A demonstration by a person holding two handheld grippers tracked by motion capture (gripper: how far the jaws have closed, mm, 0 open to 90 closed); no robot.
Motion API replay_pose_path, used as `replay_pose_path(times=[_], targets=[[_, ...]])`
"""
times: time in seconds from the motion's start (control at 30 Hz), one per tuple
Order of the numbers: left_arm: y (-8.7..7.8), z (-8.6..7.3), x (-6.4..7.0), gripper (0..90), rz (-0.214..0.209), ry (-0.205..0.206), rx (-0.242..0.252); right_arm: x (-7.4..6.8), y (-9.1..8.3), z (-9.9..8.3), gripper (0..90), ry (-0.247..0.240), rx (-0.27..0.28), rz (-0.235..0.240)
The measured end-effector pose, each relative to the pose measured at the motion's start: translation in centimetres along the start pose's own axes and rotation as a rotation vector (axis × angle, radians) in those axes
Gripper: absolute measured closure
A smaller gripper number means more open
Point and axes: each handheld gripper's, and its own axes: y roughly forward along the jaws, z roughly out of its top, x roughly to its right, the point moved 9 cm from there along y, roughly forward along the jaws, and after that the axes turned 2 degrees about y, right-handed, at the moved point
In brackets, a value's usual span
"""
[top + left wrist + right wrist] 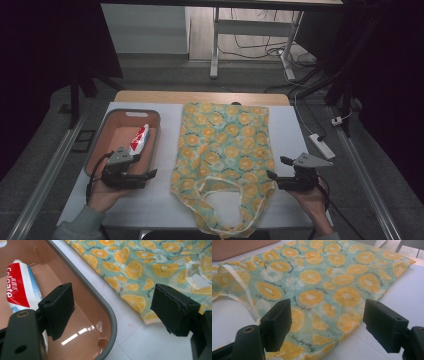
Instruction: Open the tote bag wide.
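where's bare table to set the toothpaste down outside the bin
Bare strip between the bin and the bag, and another right of the bag to the table edge. The middle is covered by the bag. The toothpaste lies in the bin.

The bag is pale teal, printed all over with orange slices, a few white ones and small black script; its handles are trimmed in cream. The tray is salmon pink inside with a grey rim. The toothpaste tube is red and white with a light blue patch. The tabletop is white, and both grippers have black jaws.
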Motion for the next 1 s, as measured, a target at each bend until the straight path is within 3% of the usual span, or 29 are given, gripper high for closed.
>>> replay_pose_path(times=[0.23, 0.37, 0.53, 1.0], targets=[[-0.3, -0.3, 0.2, 18.6, -0.002, 0.002, 0.003, -0.7, 0.7, 0.7, 23.5, -0.027, -0.003, 0.007], [-0.2, 0.3, 0.0, 18.6, 0.005, 0.024, 0.005, -1.0, 0.7, 0.7, 23.9, -0.038, -0.008, 0.016], [0.1, 0.3, -0.1, 18.8, 0.009, 0.030, -0.002, -1.1, 0.5, 0.6, 24.6, -0.021, 0.003, 0.025], [-0.5, 2.8, 3.4, 18.7, -0.074, 0.099, 0.033, -2.0, 0.7, 1.2, 24.8, -0.039, 0.008, 0.048]])
